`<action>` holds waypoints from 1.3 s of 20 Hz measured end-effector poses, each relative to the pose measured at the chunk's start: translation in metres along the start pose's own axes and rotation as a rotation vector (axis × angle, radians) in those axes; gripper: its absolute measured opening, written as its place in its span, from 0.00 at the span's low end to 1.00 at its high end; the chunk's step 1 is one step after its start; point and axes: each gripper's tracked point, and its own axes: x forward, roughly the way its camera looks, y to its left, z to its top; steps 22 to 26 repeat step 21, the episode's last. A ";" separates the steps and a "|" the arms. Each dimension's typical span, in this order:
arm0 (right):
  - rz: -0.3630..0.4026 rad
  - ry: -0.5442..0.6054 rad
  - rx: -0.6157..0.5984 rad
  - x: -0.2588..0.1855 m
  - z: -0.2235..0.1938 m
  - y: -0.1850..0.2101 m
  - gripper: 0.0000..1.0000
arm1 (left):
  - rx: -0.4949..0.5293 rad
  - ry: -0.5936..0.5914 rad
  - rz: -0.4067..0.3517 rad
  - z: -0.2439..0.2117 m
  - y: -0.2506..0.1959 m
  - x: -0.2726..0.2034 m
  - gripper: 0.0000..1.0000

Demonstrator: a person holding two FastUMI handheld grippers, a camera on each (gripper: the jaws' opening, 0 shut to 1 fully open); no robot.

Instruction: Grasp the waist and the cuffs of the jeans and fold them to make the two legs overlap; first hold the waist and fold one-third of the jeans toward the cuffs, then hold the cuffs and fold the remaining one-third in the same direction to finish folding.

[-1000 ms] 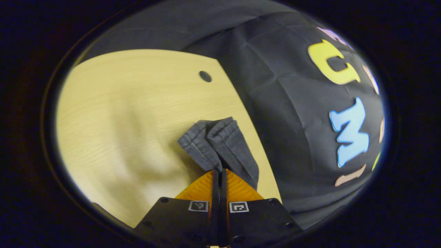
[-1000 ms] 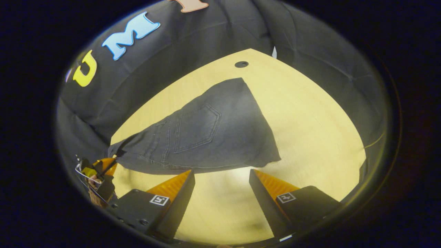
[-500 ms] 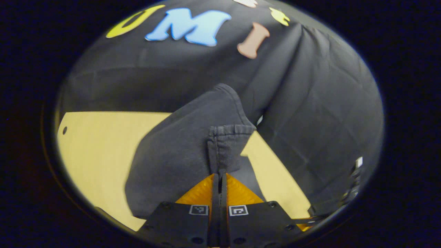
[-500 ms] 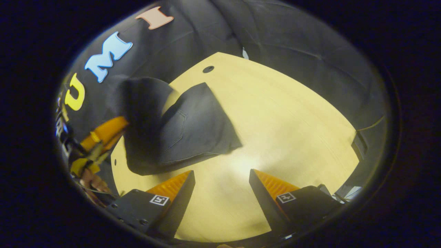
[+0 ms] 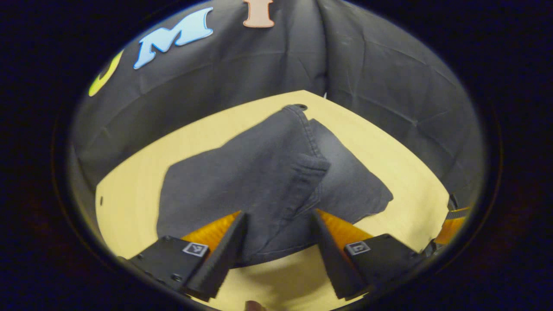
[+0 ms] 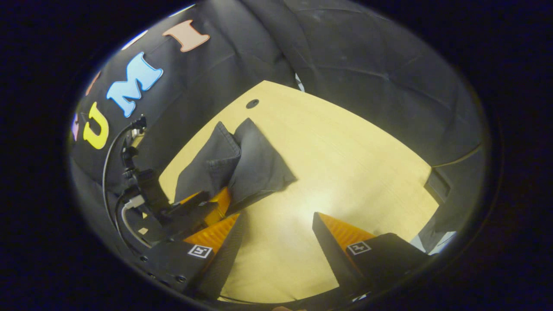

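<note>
The dark grey jeans lie folded in a compact stack on the light wooden table. The cuff end rests on top of the stack, its hem turned toward me. My left gripper is open just above the stack's near edge, with cloth lying loose between its spread fingers. In the right gripper view the folded jeans sit at the left of the table, and the left gripper hovers at their near edge. My right gripper is open over bare wood, holding nothing.
A small round hole marks the table's far corner just beyond the jeans. Black cloth walls close in behind and to the sides. A cable loops off the left gripper. A dark notch sits at the table's right edge.
The left gripper swung the cuffs over onto the folded jeans, then opened and let them go. The right gripper stayed open and pulled back a little from the jeans.
</note>
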 end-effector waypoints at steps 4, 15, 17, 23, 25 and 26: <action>-0.076 -0.238 -0.239 -0.024 0.065 0.015 0.97 | -0.169 -0.393 0.108 0.047 0.058 -0.027 1.00; 0.270 -0.925 -0.475 -0.129 0.182 0.174 0.94 | -0.313 -0.791 0.597 0.030 0.209 -0.108 0.96; 0.294 -0.958 -0.456 -0.131 0.190 0.180 0.94 | -0.296 -0.802 0.593 0.026 0.207 -0.115 0.96; 0.267 -0.963 -0.456 -0.137 0.186 0.168 1.00 | -0.293 -0.809 0.556 0.025 0.196 -0.121 0.96; 0.267 -0.963 -0.456 -0.137 0.186 0.168 1.00 | -0.293 -0.809 0.556 0.025 0.196 -0.121 0.96; 0.267 -0.963 -0.456 -0.137 0.186 0.168 1.00 | -0.293 -0.809 0.556 0.025 0.196 -0.121 0.96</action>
